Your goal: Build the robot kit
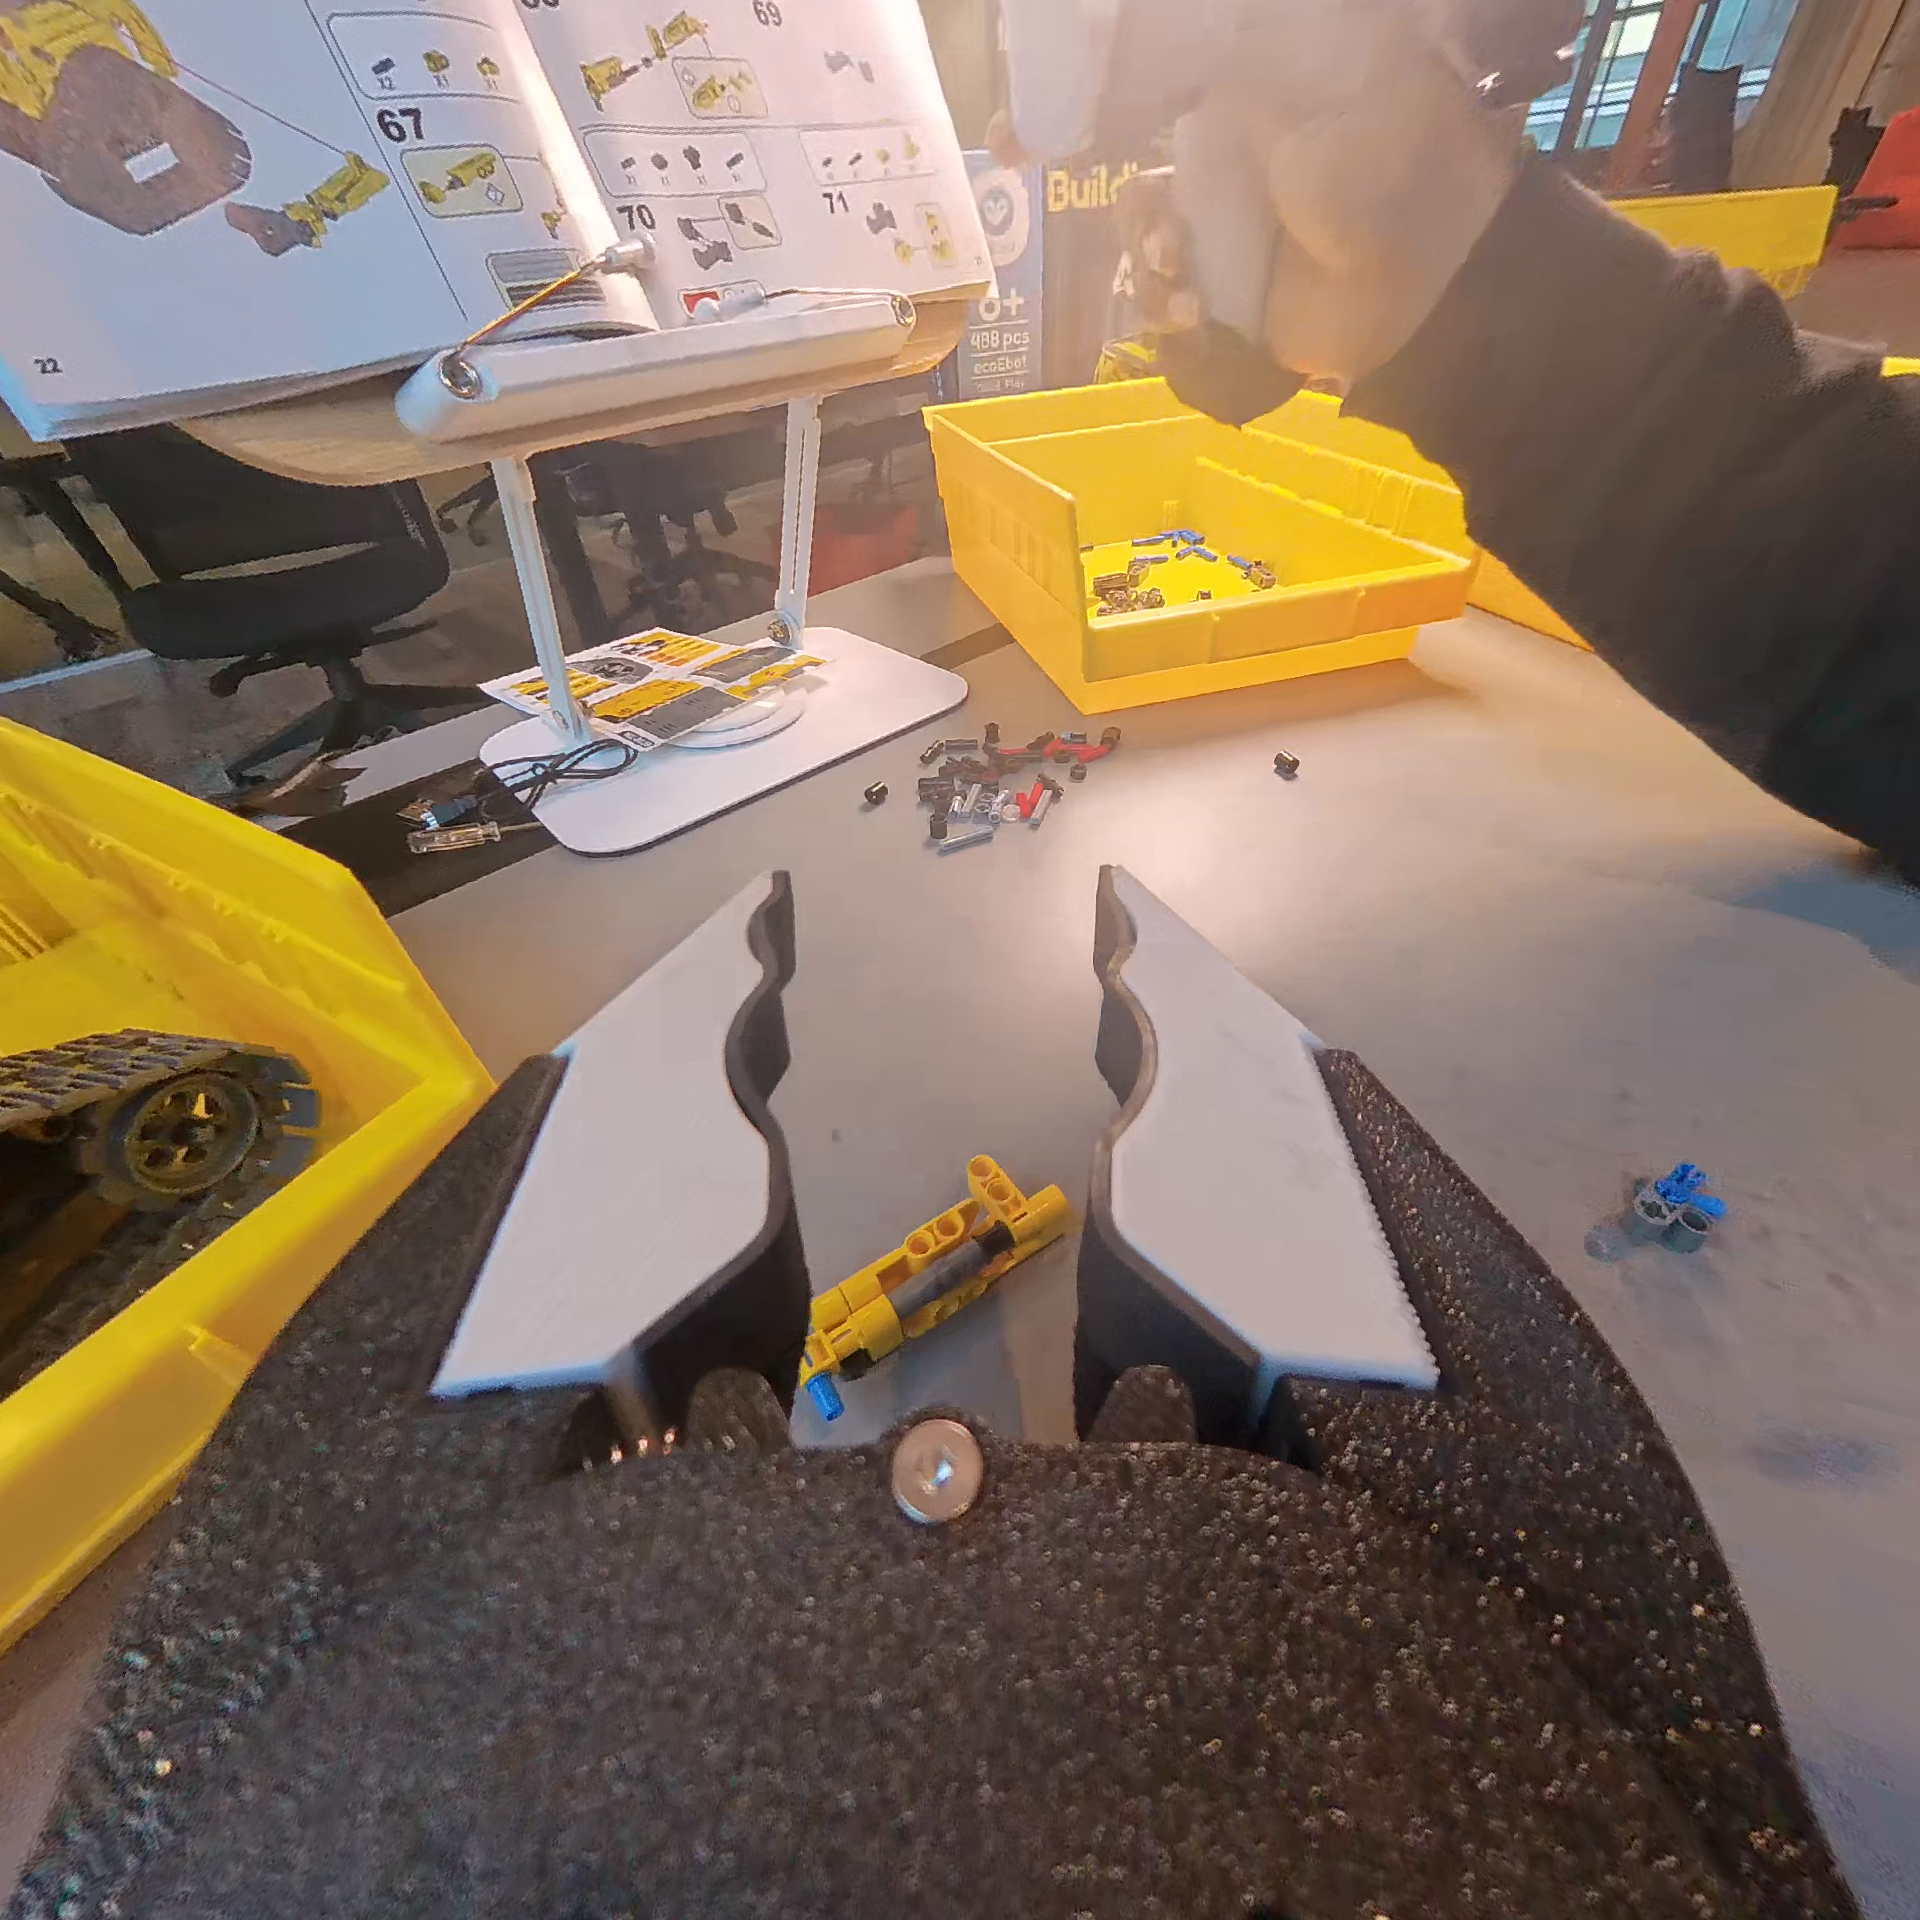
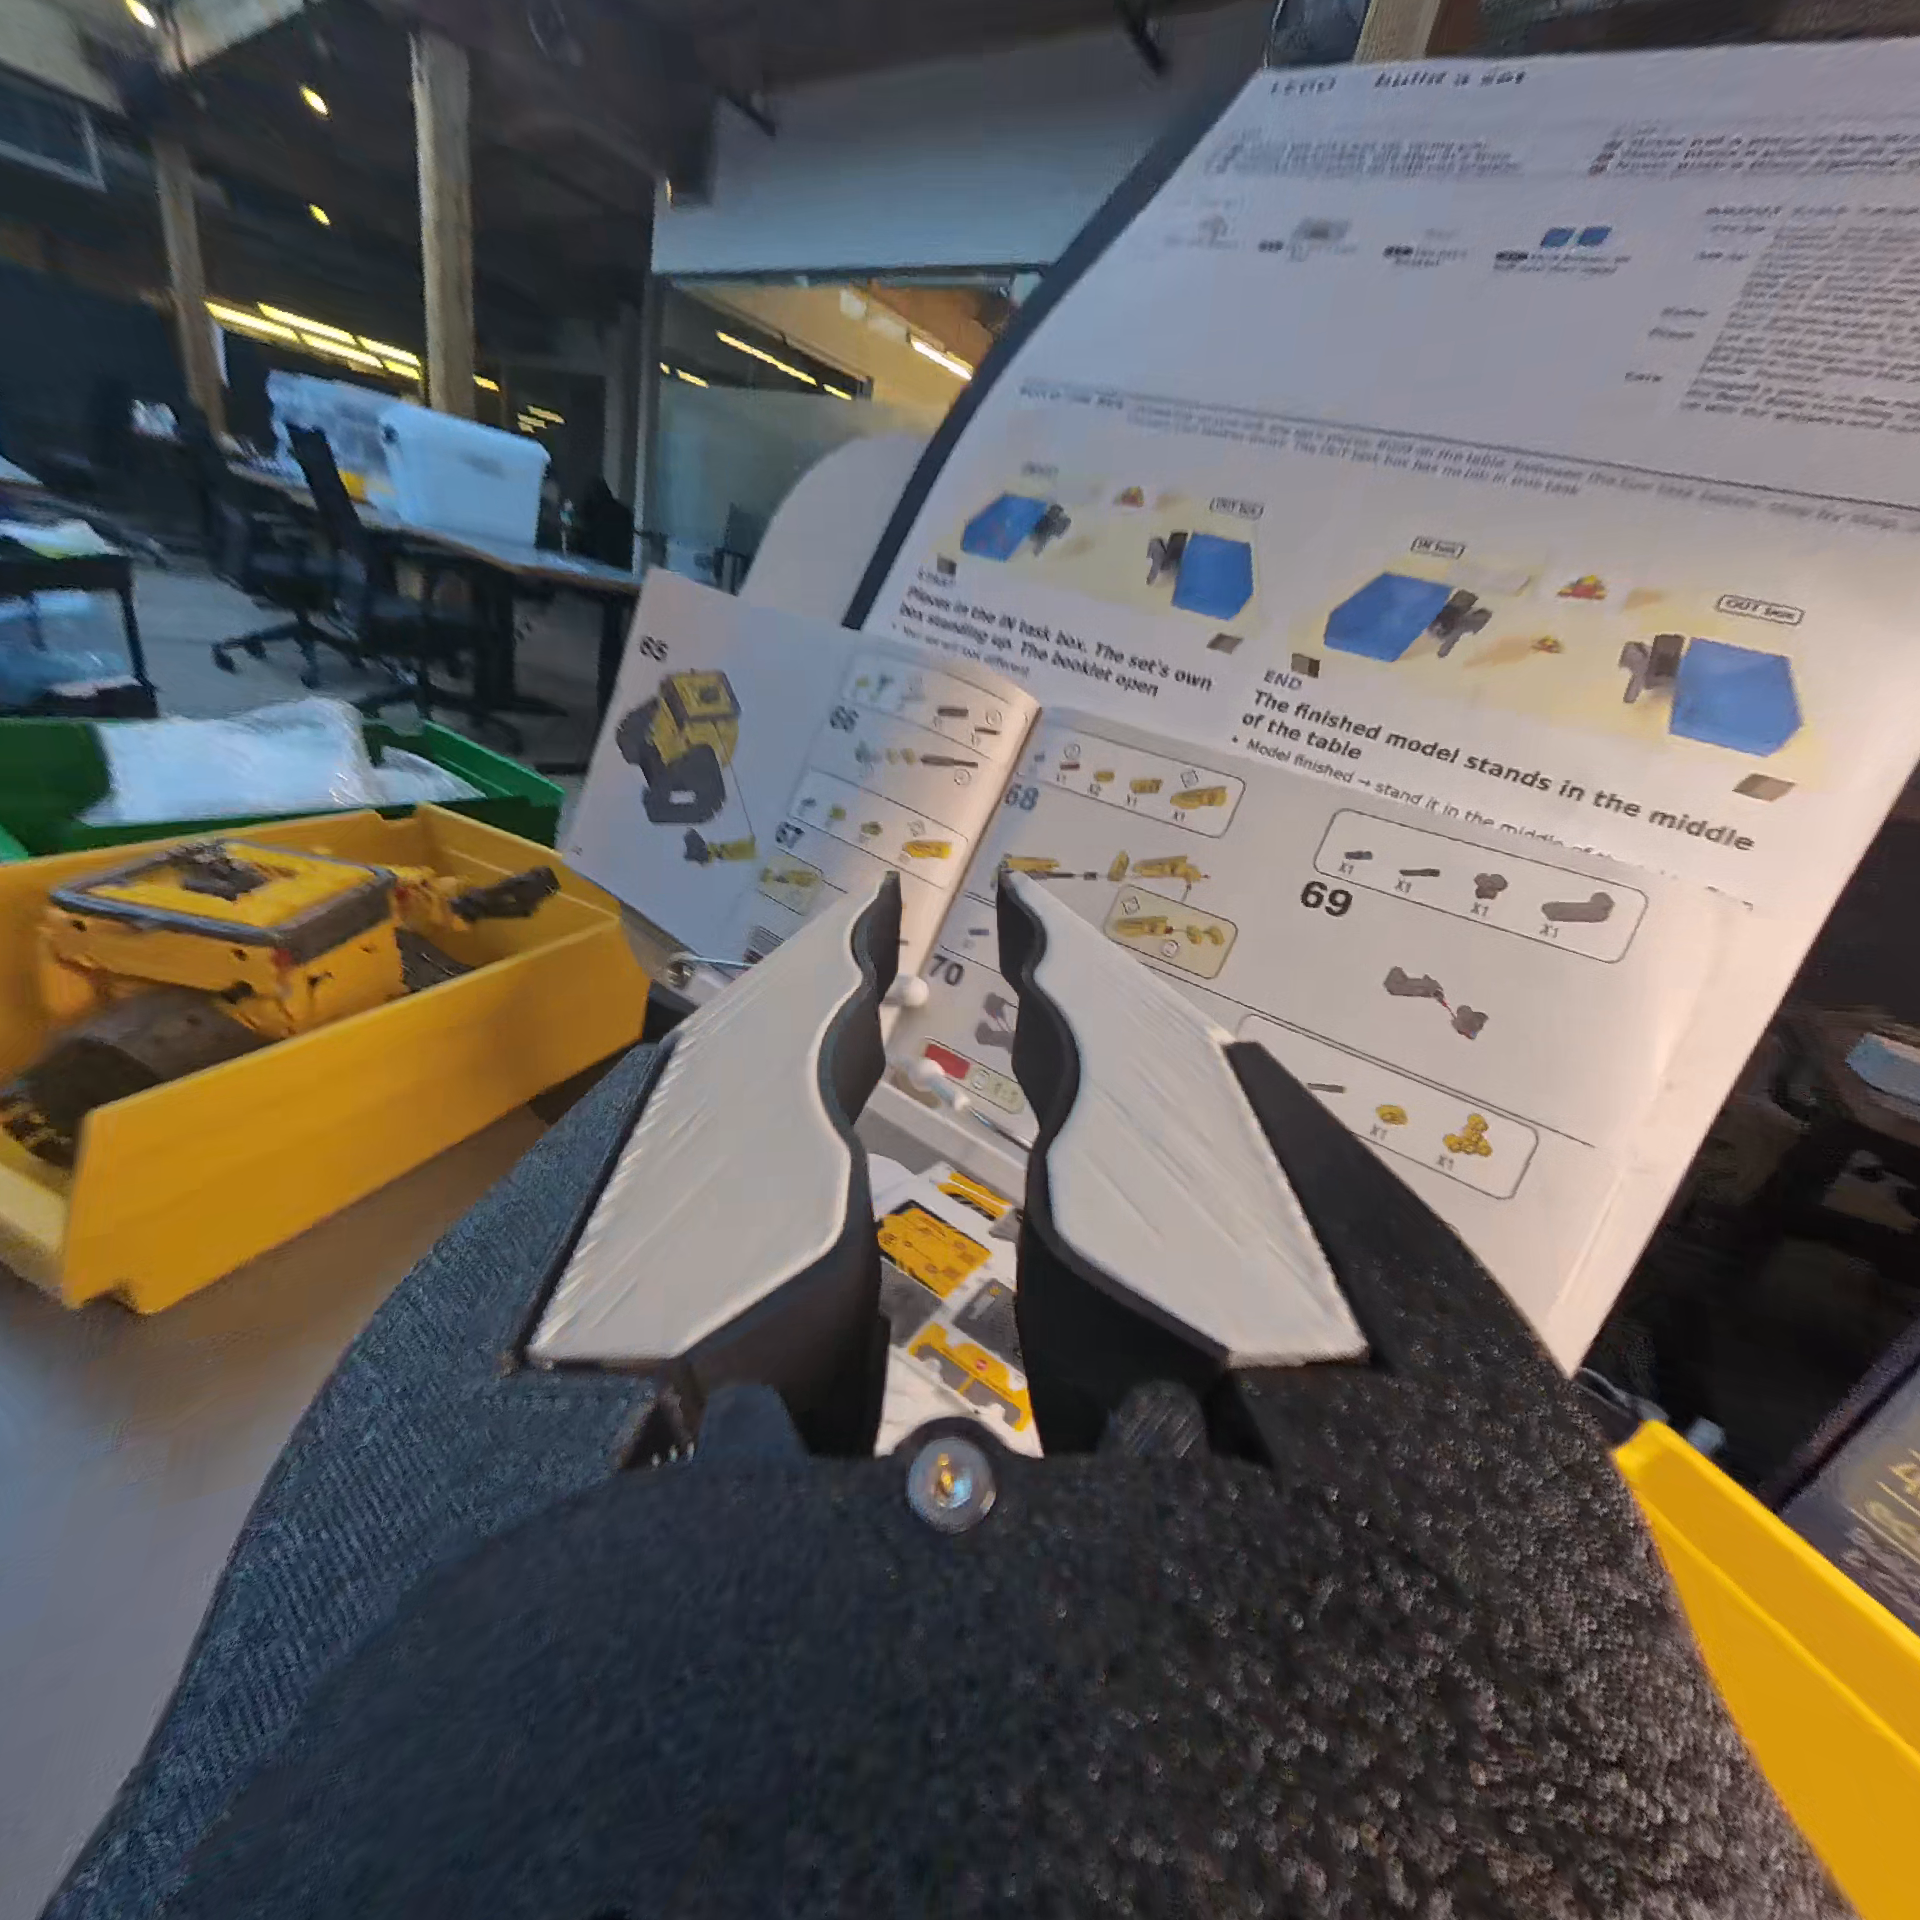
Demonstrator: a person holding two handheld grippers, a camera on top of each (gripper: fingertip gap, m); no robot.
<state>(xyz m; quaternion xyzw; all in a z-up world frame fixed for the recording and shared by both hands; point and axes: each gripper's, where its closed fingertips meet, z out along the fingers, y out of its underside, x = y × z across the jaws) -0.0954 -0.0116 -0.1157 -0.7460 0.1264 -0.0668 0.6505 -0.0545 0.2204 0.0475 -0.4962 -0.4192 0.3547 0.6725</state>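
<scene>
Left tool (image 1: 940, 925) spread wide above grey bench (image 1: 1455, 987), grasping nothing, with small yellow assembly (image 1: 940, 1262) lying flat between the finger bases, untouched. Blue-and-grey connector piece (image 1: 1673, 1210) apart on the bench to the right. Loose black, grey and red pins (image 1: 997, 779) scattered farther off, just short of yellow parts bin (image 1: 1143, 644) with a few small blue and dark pieces at its bottom. Yellow bin (image 1: 208, 1195) at near left, holding tracked model (image 2: 239, 935), probably parked there out of the working area. Instruction booklet (image 1: 468, 156) propped open on white stand (image 1: 727, 717), tilted toward the worker, presumably for reading while both hands are busy; sticker sheet (image 1: 644, 686) and dark cable (image 1: 540, 779) resting on the stand's base. Right tool (image 2: 943, 894) raised off the bench and aimed at the booklet pages, fingers a narrow gap apart, nothing seen between them. Printed sheet (image 2: 1455, 468) upright behind the booklet in the right wrist view. Dark sleeve (image 1: 1662, 520) crossing the far right of the left wrist view, its end blurred.
</scene>
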